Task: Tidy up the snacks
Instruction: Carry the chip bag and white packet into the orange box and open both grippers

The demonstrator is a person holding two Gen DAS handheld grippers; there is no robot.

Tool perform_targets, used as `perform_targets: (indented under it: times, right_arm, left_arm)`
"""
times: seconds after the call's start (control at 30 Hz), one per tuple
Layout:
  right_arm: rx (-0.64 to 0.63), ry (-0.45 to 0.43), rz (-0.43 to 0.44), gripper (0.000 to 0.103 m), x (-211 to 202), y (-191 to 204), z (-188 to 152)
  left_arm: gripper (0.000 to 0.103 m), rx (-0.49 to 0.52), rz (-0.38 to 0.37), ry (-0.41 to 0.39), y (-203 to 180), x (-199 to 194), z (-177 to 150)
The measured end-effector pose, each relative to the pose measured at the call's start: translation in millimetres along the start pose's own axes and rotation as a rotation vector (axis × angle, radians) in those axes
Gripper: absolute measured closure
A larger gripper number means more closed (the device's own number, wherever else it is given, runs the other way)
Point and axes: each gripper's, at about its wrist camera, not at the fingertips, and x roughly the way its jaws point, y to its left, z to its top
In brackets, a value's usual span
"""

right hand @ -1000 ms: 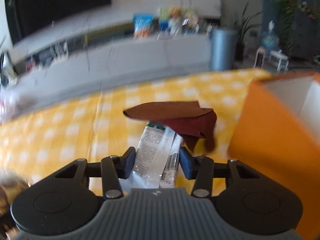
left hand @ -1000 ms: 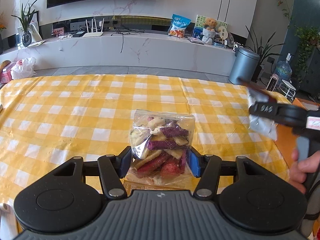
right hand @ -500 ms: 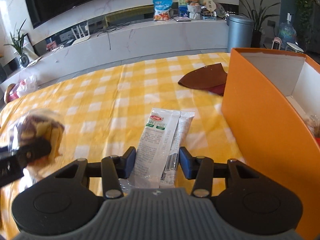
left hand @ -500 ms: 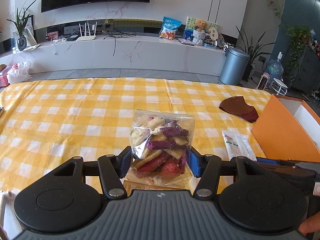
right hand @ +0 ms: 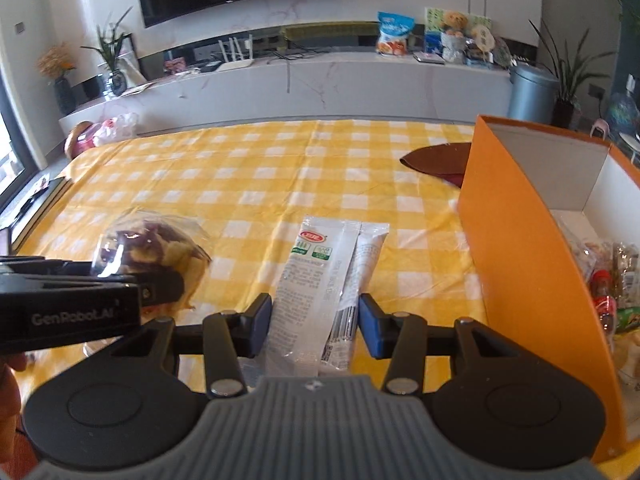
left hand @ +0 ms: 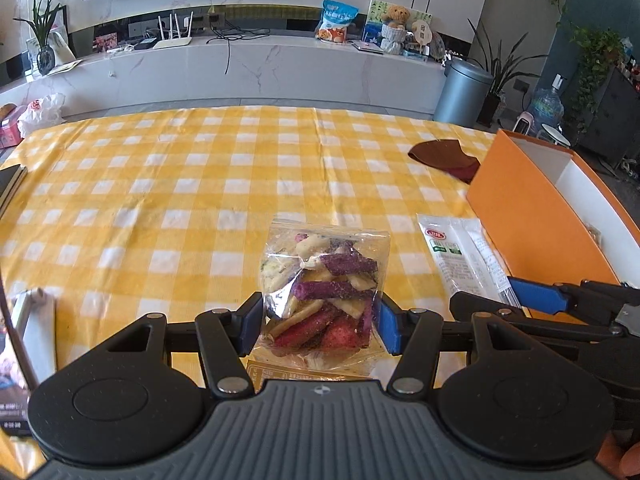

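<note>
A yellow checked counter lies mostly bare toward its far edge; an orange box stands open along its right side. The left gripper has its fingers clamped on a clear bag of dried fruit chips. The right gripper has its fingers closed on a white snack packet, just left of the box. Only the right view shows packets inside the box.
</note>
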Motion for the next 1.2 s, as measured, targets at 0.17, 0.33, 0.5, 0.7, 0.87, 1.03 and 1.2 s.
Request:
perform_targets:
  times: [0.17,0.33,0.5,0.7,0.87,1.03,1.2]
  right_arm:
    - [-0.066,-0.009,0.029,0.057,-31,-3,-16]
    - [-0.084,-0.029,0.032,0.057,-63,-17,-28]
    - [-0.082,-0.058,0.025,0.057,-92,-35,-38]
    - [-0.068,-0.084,0.006,0.057,-120,-59,-48]
    - [-0.068,-0.110,-0.035,0.057,-140,-82,-51]
    - [-0.059,-0.127,-0.057,0.057,-158,-107,-51]
    - [-0.022,-0.136,-0.074,0.057,-172,-145,-40]
  left_arm:
    - [0.037,0.022,-0.013,0.010,-18,-19,-10]
    - [0.037,0.073,-0.036,0.010,-42,-33,-19]
    - [0.037,0.121,-0.073,0.007,-70,-45,-26]
    - [0.037,0.189,-0.119,0.006,-103,-49,-28]
    - [0.037,0.238,-0.163,0.005,-128,-49,-25]
    - [0.037,0.272,-0.231,-0.020,-148,-50,-10]
    - [0.037,0.295,-0.336,-0.033,-173,-44,21]
